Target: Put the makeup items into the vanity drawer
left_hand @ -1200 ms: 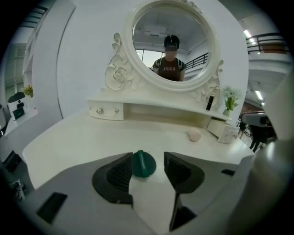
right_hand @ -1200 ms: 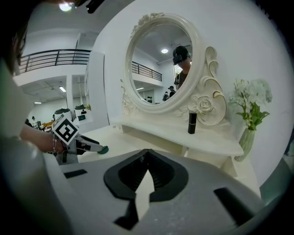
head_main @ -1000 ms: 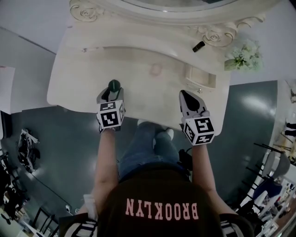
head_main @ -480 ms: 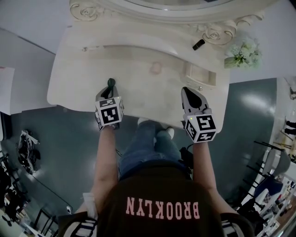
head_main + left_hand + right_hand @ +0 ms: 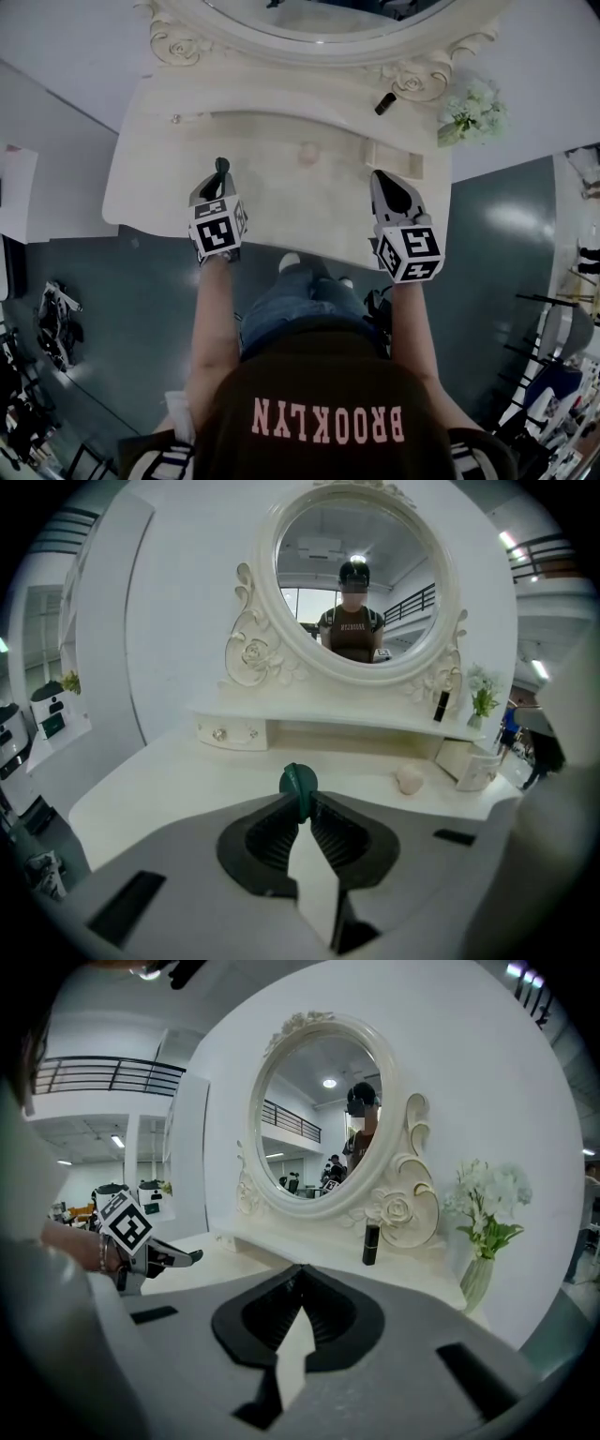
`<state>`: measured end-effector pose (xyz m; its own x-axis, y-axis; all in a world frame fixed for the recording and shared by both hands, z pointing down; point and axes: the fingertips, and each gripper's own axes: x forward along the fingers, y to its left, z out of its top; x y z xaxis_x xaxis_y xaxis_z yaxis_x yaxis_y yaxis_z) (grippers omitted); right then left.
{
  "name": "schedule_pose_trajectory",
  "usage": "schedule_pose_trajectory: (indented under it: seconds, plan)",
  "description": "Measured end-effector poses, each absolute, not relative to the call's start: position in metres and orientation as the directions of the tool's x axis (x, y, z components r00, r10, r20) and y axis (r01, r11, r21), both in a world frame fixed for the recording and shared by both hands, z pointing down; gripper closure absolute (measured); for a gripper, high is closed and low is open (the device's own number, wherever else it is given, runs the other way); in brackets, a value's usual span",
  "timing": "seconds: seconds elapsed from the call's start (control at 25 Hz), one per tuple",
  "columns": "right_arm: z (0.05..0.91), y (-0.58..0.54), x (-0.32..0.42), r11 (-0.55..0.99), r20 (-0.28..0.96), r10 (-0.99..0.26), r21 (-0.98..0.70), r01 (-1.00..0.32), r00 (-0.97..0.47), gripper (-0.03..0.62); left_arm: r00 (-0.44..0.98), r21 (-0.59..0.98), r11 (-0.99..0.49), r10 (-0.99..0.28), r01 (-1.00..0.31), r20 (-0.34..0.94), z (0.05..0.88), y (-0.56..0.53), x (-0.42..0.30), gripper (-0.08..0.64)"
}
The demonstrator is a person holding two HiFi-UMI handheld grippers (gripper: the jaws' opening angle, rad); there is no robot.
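A small dark green makeup item [image 5: 222,165] [image 5: 298,780] is pinched between the pads of my left gripper [image 5: 221,172] [image 5: 302,806], just above the cream vanity top [image 5: 159,159]. Those jaws have just been closing on it. My right gripper [image 5: 382,178] [image 5: 300,1271] hovers over the right front of the vanity, shut with nothing between its jaws. The small drawer [image 5: 398,157] [image 5: 473,766] stands pulled out at the right, under the shelf. A pale pink round item [image 5: 307,152] [image 5: 409,779] lies mid-table. A black lipstick [image 5: 384,103] [image 5: 371,1243] stands on the shelf.
A round mirror in a carved cream frame [image 5: 253,653] rises behind the shelf. A vase of white flowers [image 5: 472,114] [image 5: 483,1232] stands at the right end. A closed little drawer with knobs [image 5: 230,733] sits at the left. The person's legs [image 5: 295,291] are below the table edge.
The left jaws closed on the green item and lifted it off the tabletop. Both grippers have risen a little.
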<state>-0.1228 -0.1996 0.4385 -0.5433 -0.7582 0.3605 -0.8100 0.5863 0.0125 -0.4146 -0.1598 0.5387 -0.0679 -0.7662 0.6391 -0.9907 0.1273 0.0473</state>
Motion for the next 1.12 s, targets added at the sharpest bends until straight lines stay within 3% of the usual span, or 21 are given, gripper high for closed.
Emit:
schedule_pose_trajectory:
  seconds: [0.6,1.12]
  plan:
    - [0.406,-0.198,-0.092,0.526,0.273,-0.822,0.026,-0.850,-0.500,0.595,-0.025,0.051,0.058,-0.866,-0.997,0.499,0.472,-0.195,-0.388,0.522]
    - [0.390,-0.203,0.012,0.436,0.249,-0.872,0.004,-0.900,-0.421,0.595,0.015,0.048,0.009,-0.885,-0.999,0.464,0.449,-0.212,-0.300,0.522]
